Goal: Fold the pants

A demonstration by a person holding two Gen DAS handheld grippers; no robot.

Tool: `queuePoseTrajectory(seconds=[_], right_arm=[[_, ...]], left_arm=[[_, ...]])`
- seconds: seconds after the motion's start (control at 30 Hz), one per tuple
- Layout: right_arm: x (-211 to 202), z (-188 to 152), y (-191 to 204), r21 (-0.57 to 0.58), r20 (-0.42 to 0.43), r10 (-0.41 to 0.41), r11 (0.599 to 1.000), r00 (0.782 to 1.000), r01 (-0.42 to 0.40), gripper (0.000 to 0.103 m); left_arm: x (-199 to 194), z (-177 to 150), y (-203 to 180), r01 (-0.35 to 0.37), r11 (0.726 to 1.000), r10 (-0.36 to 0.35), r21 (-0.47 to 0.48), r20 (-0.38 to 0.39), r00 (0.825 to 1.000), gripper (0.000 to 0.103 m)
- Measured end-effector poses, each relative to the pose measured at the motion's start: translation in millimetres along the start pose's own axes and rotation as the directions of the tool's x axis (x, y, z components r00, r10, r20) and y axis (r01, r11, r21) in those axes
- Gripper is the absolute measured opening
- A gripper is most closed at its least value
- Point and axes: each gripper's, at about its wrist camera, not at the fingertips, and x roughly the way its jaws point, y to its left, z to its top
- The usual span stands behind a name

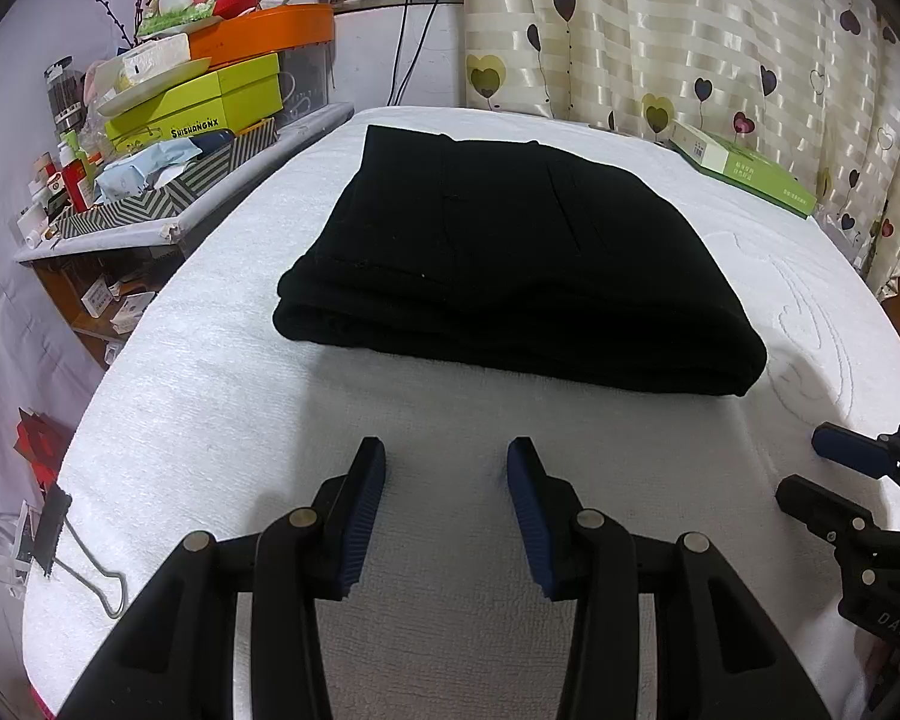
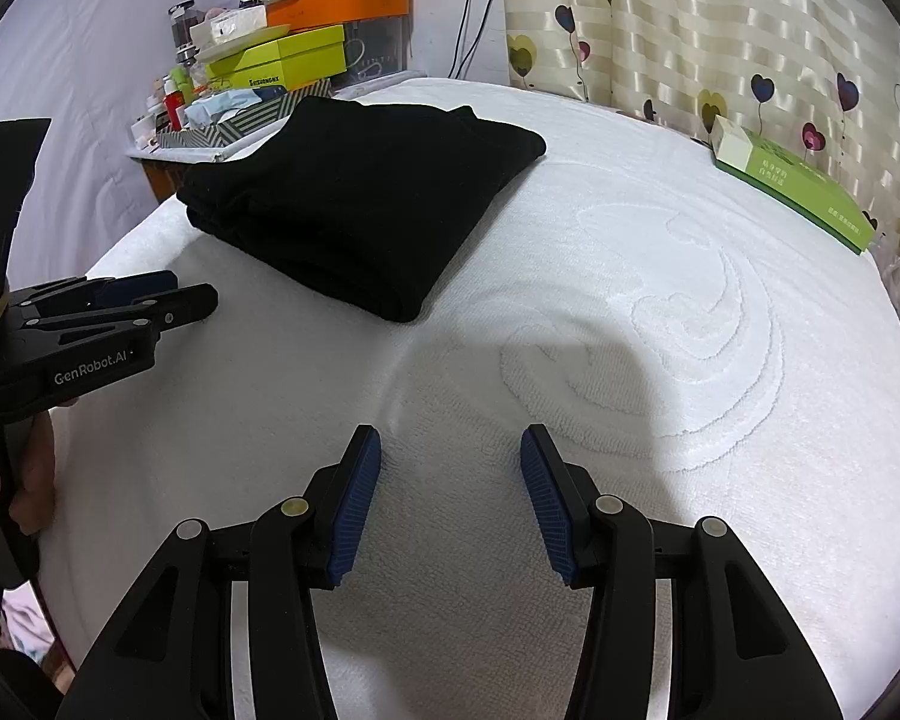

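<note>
The black pants (image 1: 510,264) lie folded into a thick rectangular stack on the white towel-covered table (image 1: 210,372). In the right wrist view the same pants (image 2: 360,198) sit to the upper left. My left gripper (image 1: 447,450) hovers over the towel just short of the stack's near edge, open with nothing between its blue pads. My right gripper (image 2: 450,438) is open too, over bare towel to the right of the pants. From the right wrist view the left gripper (image 2: 192,294) shows at the left edge, held by a hand (image 2: 24,480). The right gripper (image 1: 810,468) shows at the left wrist view's right edge.
A green box (image 1: 744,168) lies at the table's far right by the heart-patterned curtain (image 1: 690,30). A cluttered shelf (image 1: 168,138) with boxes and bottles stands to the left. A binder clip (image 1: 72,546) holds the towel at the near left edge.
</note>
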Motion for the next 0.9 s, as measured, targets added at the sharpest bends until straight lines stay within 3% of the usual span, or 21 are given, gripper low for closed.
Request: queuePoseTrajectory(seconds=[0.6, 0.73, 0.9], right_arm=[[-0.2, 0.3, -0.4, 0.004, 0.0, 0.007, 1.0, 1.0, -0.007, 0.051], [1.7, 0.3, 3.9, -0.016, -0.006, 0.036, 0.999, 0.999, -0.036, 0.065], [3.4, 0.8, 7.7, -0.034, -0.011, 0.017, 0.999, 1.0, -0.017, 0.067]], left_arm=[[0.3, 0.0, -0.5, 0.0, 1.0, 0.0, 0.0, 0.0, 1.0, 0.045], [0.3, 0.0, -0.5, 0.0, 1.0, 0.0, 0.0, 0.0, 1.0, 0.045], [0.3, -0.1, -0.6, 0.002, 1.0, -0.002, -0.001, 0.0, 1.0, 0.045]])
